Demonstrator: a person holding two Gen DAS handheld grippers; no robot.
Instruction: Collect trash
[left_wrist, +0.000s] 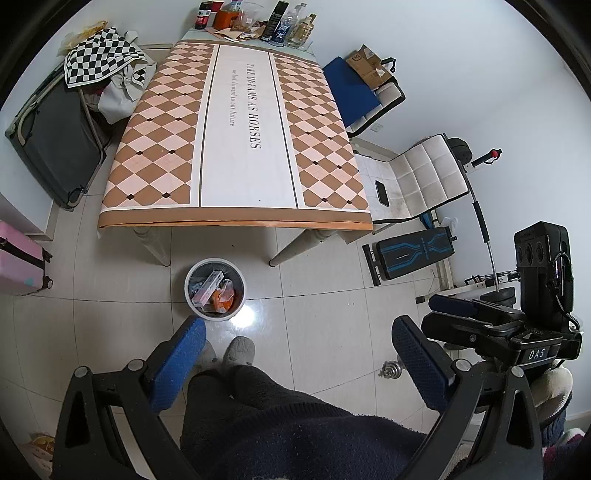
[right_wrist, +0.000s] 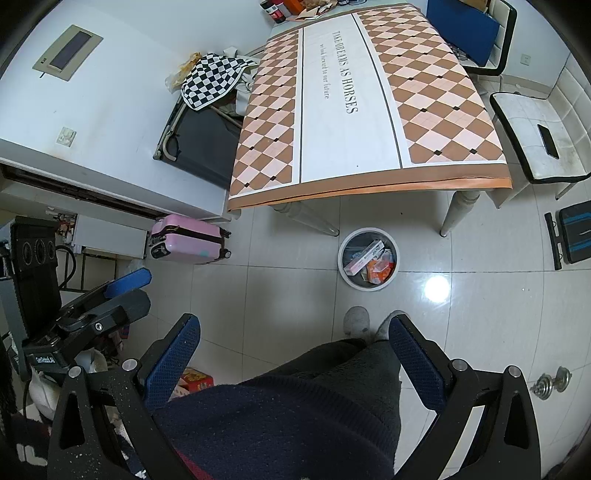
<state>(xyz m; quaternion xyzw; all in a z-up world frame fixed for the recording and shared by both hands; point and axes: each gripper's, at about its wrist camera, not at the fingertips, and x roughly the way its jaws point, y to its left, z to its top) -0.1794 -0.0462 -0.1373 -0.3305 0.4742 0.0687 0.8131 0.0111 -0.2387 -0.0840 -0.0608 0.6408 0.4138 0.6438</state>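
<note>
A round white trash bin (left_wrist: 215, 288) stands on the tiled floor in front of the table; it also shows in the right wrist view (right_wrist: 368, 263). It holds a pink-white box, orange wrappers and other scraps. My left gripper (left_wrist: 298, 334) is open and empty, held high above the floor over the person's legs, short of the bin. My right gripper (right_wrist: 294, 330) is open and empty at a similar height. The right gripper also shows in the left wrist view (left_wrist: 469, 314), and the left gripper in the right wrist view (right_wrist: 110, 295).
A table (left_wrist: 236, 122) with a diamond-pattern cloth has bottles and snacks (left_wrist: 255, 20) at its far end. White chairs (left_wrist: 417, 177) stand to its right, one with a phone (left_wrist: 382, 192). A dark suitcase (left_wrist: 55, 140), a pink suitcase (right_wrist: 188, 238) and a dumbbell (right_wrist: 550, 382) sit around the floor.
</note>
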